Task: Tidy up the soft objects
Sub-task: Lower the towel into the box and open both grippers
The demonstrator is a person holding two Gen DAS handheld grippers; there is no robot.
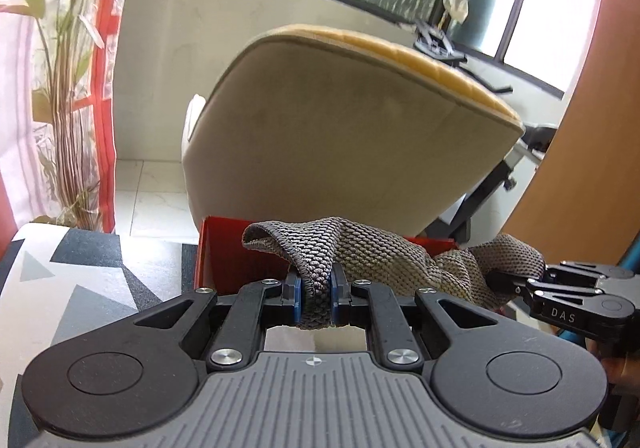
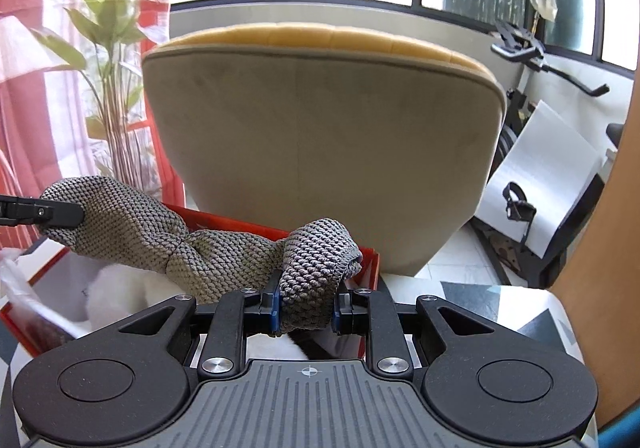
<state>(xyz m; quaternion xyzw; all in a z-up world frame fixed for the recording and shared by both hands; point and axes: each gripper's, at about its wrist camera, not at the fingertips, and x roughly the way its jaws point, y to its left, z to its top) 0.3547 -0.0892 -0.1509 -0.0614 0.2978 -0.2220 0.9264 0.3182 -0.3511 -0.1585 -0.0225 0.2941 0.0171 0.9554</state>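
The armchair (image 2: 320,143) fills the background, its beige back to me, and in front of it the red box (image 2: 370,260) sits on the patterned worktop (image 1: 92,288). That box is where I judge this is heading. Inside it I can see something white and fluffy (image 2: 116,296) and a clear plastic bag (image 2: 24,296) at its left edge.

Strung above the box is the knitted cloth (image 2: 224,252), grey, thick-weave, bunched into a loose rope. I've got it by both ends. My left tongs (image 1: 315,298) are clamped on one end, pads pressed right into the knit, and my right tongs (image 2: 306,306) are closed on the other end, a fat fold of it squeezed between the blue pads.

So the cloth's long axis runs side to side between my two hands, roughly level, sagging and twisted a little in the middle, held clear of the box's contents as far as I can tell.

The step in hand, I'd say, is carrying or straightening it over the box. What comes next calls for both hands together: either bring the ends toward each other to fold it, or lower it evenly so the middle lands inside the red walls, not draped over the rim, then let go.
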